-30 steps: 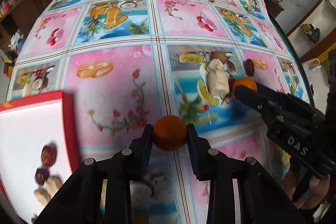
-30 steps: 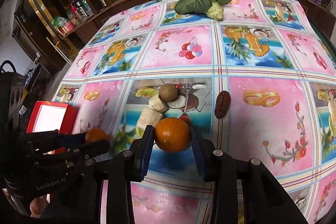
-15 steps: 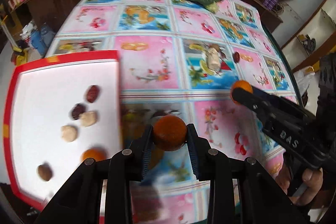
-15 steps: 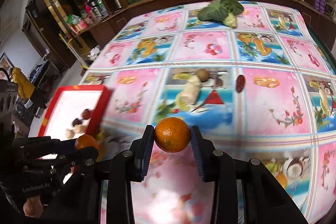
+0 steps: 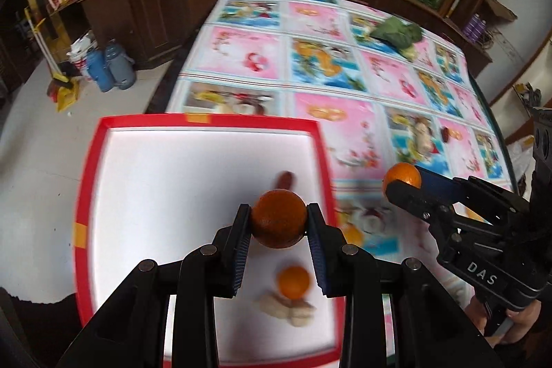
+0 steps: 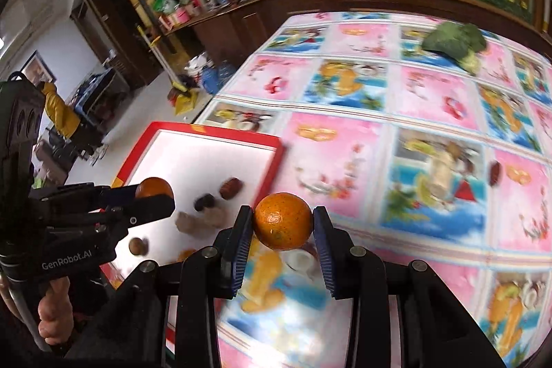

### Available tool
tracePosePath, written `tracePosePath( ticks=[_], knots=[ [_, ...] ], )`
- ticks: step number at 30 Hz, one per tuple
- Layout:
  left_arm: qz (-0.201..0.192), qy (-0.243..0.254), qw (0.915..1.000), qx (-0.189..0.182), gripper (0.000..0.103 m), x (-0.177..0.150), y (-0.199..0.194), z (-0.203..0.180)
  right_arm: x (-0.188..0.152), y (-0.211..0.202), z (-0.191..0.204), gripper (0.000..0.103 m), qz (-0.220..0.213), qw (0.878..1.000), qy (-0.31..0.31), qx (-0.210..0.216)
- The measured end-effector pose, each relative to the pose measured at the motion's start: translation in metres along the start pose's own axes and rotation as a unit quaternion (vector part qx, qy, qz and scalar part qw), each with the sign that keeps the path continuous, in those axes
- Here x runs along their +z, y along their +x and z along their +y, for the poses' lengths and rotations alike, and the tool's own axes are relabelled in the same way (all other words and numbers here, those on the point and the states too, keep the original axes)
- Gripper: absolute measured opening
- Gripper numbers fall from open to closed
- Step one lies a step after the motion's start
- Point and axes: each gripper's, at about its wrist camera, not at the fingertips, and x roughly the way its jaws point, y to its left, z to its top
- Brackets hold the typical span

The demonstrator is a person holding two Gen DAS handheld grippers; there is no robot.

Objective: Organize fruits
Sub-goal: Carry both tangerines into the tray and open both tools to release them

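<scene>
Red tray (image 5: 86,195): it sits at the left edge of the desk (image 5: 331,112), white inside. From my left view it already carries one loose orange (image 5: 294,281), pale lumpy pieces (image 5: 288,307) just below it, and a dark reddish fruit (image 5: 284,179) further in.

Left gripper (image 5: 278,223): my fingers (image 5: 241,242) pinch a dark orange (image 5: 278,219) at its widest part, one pad on each side. It hangs over the tray's white floor, not touching it.

How the dark orange handles: I judge it light, round and firm, with a rind that gives a little. It would roll if dropped from height, so a low release suits it. The grip across the middle looks the safest hold; nearer a pole it could squirt out.

Right gripper (image 6: 282,226): my fingers (image 6: 322,240) pinch a bright orange (image 6: 283,226) the same way, across its middle. It hangs above the printed cloth beside the tray's right rim, not yet over the tray.

Only the left view shows: the loose orange clearly, and the spot on the tray floor under my left fruit.

Only the right view shows: a small brown round fruit (image 6: 137,245) near the tray's near edge, a blackish one (image 6: 204,201) beside a reddish one (image 6: 230,188), and the dimpled, stemmed top of the bright orange.

Still on the desk: a pale piece (image 6: 440,173) and a dark date-like fruit (image 6: 495,173) right of centre, blurred, with a leafy green vegetable (image 6: 455,42) at the far side.
</scene>
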Motion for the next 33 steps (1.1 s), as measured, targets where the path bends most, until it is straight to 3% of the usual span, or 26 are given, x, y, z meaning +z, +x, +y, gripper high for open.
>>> tracePosePath(
  ticks=[15, 23, 33],
  knots=[
    [0.044, -0.012, 0.9990, 0.001, 0.031, 0.031, 0.063, 0.059, 0.046, 0.082, 0.042, 0.036, 0.034, 0.999, -0.025, 0.005],
    [0.057, -0.001, 0.9984, 0.003, 0.031, 0.039, 0.091, 0.061, 0.044, 0.111, 0.044, 0.036, 0.054, 0.998, -0.031, -0.008],
    [0.061, 0.004, 0.9981, 0.000, 0.032, 0.033, 0.098, 0.059, 0.041, 0.121, 0.041, 0.036, 0.058, 0.998, -0.034, -0.014]
  ],
)
